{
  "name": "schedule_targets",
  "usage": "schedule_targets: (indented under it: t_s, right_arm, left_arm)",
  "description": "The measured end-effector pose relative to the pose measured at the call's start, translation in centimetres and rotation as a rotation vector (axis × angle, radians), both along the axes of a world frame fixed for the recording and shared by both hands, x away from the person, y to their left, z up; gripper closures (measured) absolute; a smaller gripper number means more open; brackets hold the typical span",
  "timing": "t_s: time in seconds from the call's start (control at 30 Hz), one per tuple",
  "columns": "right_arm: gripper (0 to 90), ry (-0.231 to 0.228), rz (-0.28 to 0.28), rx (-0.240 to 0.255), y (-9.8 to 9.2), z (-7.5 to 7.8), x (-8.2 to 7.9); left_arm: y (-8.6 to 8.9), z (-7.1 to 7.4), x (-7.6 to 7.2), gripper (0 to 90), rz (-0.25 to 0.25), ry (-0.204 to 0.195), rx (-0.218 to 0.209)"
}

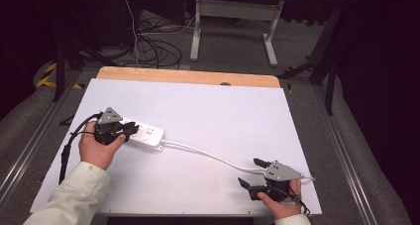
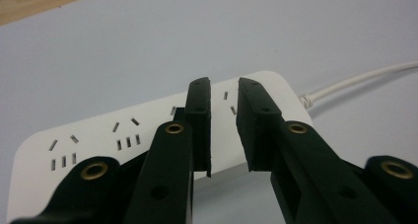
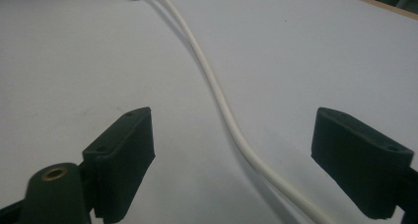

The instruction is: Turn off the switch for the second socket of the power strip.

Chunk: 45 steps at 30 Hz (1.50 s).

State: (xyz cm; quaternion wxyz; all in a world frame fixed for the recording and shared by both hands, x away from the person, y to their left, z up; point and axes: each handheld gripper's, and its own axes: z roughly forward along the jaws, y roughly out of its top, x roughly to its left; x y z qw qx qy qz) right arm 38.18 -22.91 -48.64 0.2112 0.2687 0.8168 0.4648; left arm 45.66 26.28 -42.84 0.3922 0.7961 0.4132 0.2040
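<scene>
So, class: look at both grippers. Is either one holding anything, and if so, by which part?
Nothing is held. The left gripper hangs over the power strip with an empty gap between its jaws. The right gripper stands wide open astride the white cable, pads apart from it.

A white-topped table point(image 1: 208, 106) with a wooden far edge carries a white power strip point(image 1: 146, 135); its cord point(image 1: 213, 155) trails right

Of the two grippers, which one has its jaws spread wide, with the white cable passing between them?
The right gripper: its jaws stand far apart with the white cable running between them, untouched. The left gripper, over the power strip, shows a narrow gap.
</scene>
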Motion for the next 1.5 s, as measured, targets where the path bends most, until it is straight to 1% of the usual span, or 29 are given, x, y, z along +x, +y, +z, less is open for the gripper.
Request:
schedule_targets:
  t_s: [0.13, 0.17, 0.27, 0.3, 0.33, 0.43, 0.47, 0.5, 0.53, 0.57, 0.63, 0.67, 0.7, 0.73, 0.77, 0.83, 0.87, 0.9, 0.93, 0.97, 1.03, 1.13, 1.17, 1.23, 1.37, 1.4, 1.47, 1.5]
  right_arm:
    - [16.6, 0.002, 0.000, 0.000, 0.0, 0.0, 0.0]
    - [16.6, 0.002, 0.000, 0.001, 0.0, 0.0, 0.0]
    - [16.6, 0.003, 0.000, 0.000, 0.0, 0.0, 0.0]
    - [16.6, 0.003, 0.000, 0.000, 0.0, 0.0, 0.0]
    - [16.6, 0.004, 0.000, 0.000, 0.0, 0.0, 0.0]
    - [16.6, 0.006, -0.004, 0.000, 0.0, 0.0, 0.0]
    - [16.6, 0.007, -0.003, 0.001, 0.0, 0.0, 0.0]
    - [16.6, 0.007, -0.004, 0.002, 0.0, 0.0, 0.0]
    - [16.6, 0.008, -0.003, 0.001, 0.0, 0.0, 0.0]
    - [16.6, 0.008, -0.003, 0.001, 0.0, 0.0, 0.0]
    - [16.6, 0.008, -0.004, -0.001, 0.1, 0.0, 0.0]
    - [16.6, 0.008, -0.003, 0.001, 0.1, 0.0, 0.0]
    - [16.6, 0.009, -0.004, 0.002, 0.0, 0.0, 0.0]
    - [16.6, 0.009, -0.004, 0.002, 0.0, -0.1, 0.0]
    - [16.6, 0.009, -0.004, 0.000, 0.0, -0.1, 0.0]
    - [16.6, 0.008, -0.003, 0.000, 0.0, -0.1, 0.1]
    - [16.6, 0.008, -0.003, 0.003, 0.0, -0.1, 0.1]
    - [16.6, 0.008, -0.004, 0.001, 0.1, -0.1, 0.1]
    - [16.6, 0.009, -0.003, 0.001, 0.1, -0.1, 0.1]
    - [16.6, 0.010, -0.002, 0.000, 0.1, -0.1, 0.1]
    - [16.6, 0.008, -0.003, -0.001, 0.1, -0.1, 0.0]
    - [14.9, 0.006, -0.005, 0.002, 0.0, 0.0, 0.0]
    - [14.5, 0.006, -0.001, 0.003, 0.0, 0.0, 0.0]
    - [13.7, 0.006, 0.012, 0.001, 0.0, 0.0, -0.1]
    - [13.2, 0.005, 0.015, 0.000, -0.1, 0.0, -0.1]
    - [13.1, 0.004, 0.016, 0.000, -0.1, 0.0, -0.1]
    - [12.9, 0.003, 0.016, -0.001, -0.1, 0.0, -0.1]
    - [12.9, 0.002, 0.016, -0.001, -0.1, 0.0, -0.1]
  left_arm:
    - [0.1, 0.8, -0.5, 74.2, -0.011, -0.019, -0.018]
    - [0.1, 0.9, -0.6, 73.6, -0.014, -0.015, -0.027]
    - [0.1, 1.2, -0.8, 72.6, -0.019, -0.024, -0.019]
    - [0.0, 1.2, -0.9, 72.4, -0.023, -0.020, -0.028]
    - [0.1, 1.3, -1.0, 72.2, -0.027, -0.024, -0.019]
    - [-0.1, 1.5, -1.2, 71.7, -0.038, -0.024, -0.020]
    - [-0.1, 1.6, -1.2, 71.5, -0.037, -0.030, -0.007]
    - [-0.2, 1.7, -1.3, 71.4, -0.043, -0.021, -0.014]
    - [-0.2, 1.7, -1.3, 71.5, -0.045, -0.019, -0.020]
    - [-0.2, 1.8, -1.3, 71.5, -0.048, -0.021, -0.017]
    - [-0.3, 2.1, -1.6, 70.9, -0.054, -0.013, -0.030]
    - [-0.2, 2.2, -1.6, 69.7, -0.060, -0.022, -0.026]
    - [-0.3, 2.4, -1.7, 67.4, -0.065, -0.020, -0.034]
    - [-0.3, 2.5, -1.8, 64.1, -0.068, -0.031, -0.029]
    - [-0.5, 2.6, -1.9, 62.0, -0.073, -0.028, -0.034]
    - [-0.6, 3.0, -2.2, 58.5, -0.075, -0.046, -0.006]
    - [-0.7, 3.2, -2.3, 55.3, -0.075, -0.060, -0.004]
    - [-0.7, 3.3, -2.4, 52.4, -0.086, -0.059, -0.012]
    - [-0.7, 3.5, -2.5, 50.0, -0.090, -0.066, -0.014]
    - [-0.7, 3.6, -2.6, 46.7, -0.098, -0.075, -0.027]
    - [-0.7, 3.8, -2.9, 38.9, -0.109, -0.089, -0.039]
    - [-0.8, 3.9, -3.4, 29.2, -0.121, -0.109, -0.047]
    - [-0.8, 4.0, -3.6, 27.3, -0.126, -0.117, -0.058]
    - [-0.7, 4.1, -4.2, 24.9, -0.144, -0.134, -0.098]
    - [-0.5, 4.2, -5.4, 20.5, -0.161, -0.162, -0.147]
    - [-0.4, 4.2, -5.6, 19.9, -0.167, -0.169, -0.148]
    - [-0.3, 3.9, -6.2, 18.4, -0.193, -0.183, -0.127]
    - [-0.3, 3.8, -6.5, 17.7, -0.195, -0.181, -0.132]
